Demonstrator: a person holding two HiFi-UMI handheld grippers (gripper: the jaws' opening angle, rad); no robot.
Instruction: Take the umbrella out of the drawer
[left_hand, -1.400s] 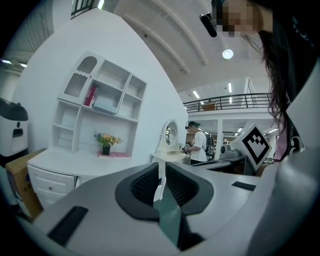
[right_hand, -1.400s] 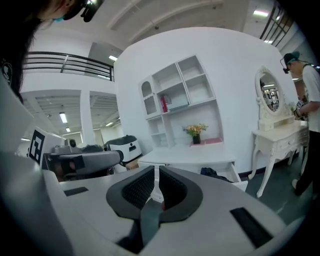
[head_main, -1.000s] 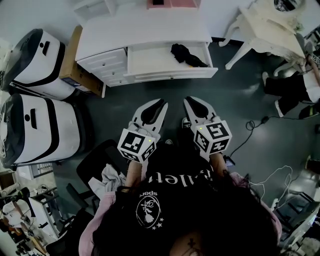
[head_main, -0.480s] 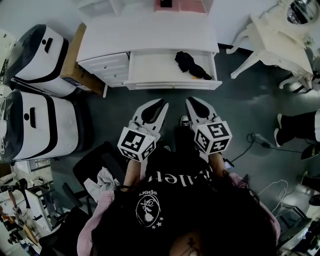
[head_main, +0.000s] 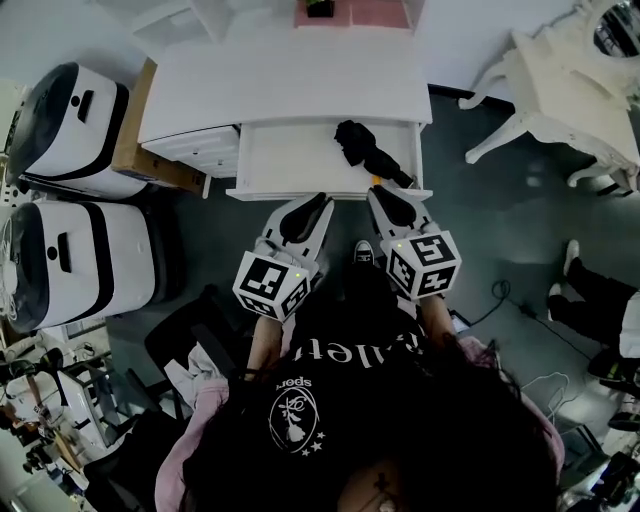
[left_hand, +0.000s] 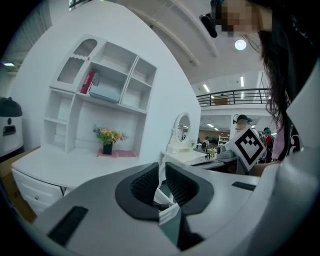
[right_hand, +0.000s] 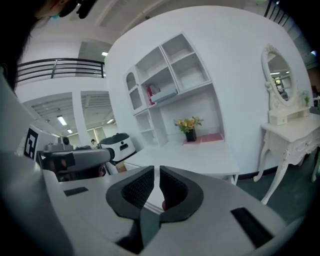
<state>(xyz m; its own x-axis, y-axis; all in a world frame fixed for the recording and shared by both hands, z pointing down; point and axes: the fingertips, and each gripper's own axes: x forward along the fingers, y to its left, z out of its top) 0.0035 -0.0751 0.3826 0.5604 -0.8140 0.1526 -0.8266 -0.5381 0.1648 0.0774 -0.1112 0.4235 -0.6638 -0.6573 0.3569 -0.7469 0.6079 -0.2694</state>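
The black folded umbrella (head_main: 362, 150) lies in the right half of the open white drawer (head_main: 290, 160) of the white desk (head_main: 290, 85). My left gripper (head_main: 318, 202) is at the drawer's front edge near its middle, jaws shut and empty. My right gripper (head_main: 376, 193) reaches the front edge just below the umbrella's near end, also shut and holding nothing. In the left gripper view the jaws (left_hand: 161, 171) stand together, pointing over the desktop (left_hand: 60, 162). In the right gripper view the shut jaws (right_hand: 156, 176) point at the desktop (right_hand: 190, 155).
Two white rounded machines (head_main: 75, 115) (head_main: 70, 262) and a cardboard box (head_main: 135, 140) stand left of the desk. A white vanity table (head_main: 565, 85) stands at the right. A black chair (head_main: 190, 345) is at lower left, a person's legs (head_main: 590, 290) and floor cables (head_main: 500, 295) at the right.
Both grippers moved forward together across the floor to the drawer; their tips now reach its front edge. Both stayed shut. The umbrella has not moved in the drawer.
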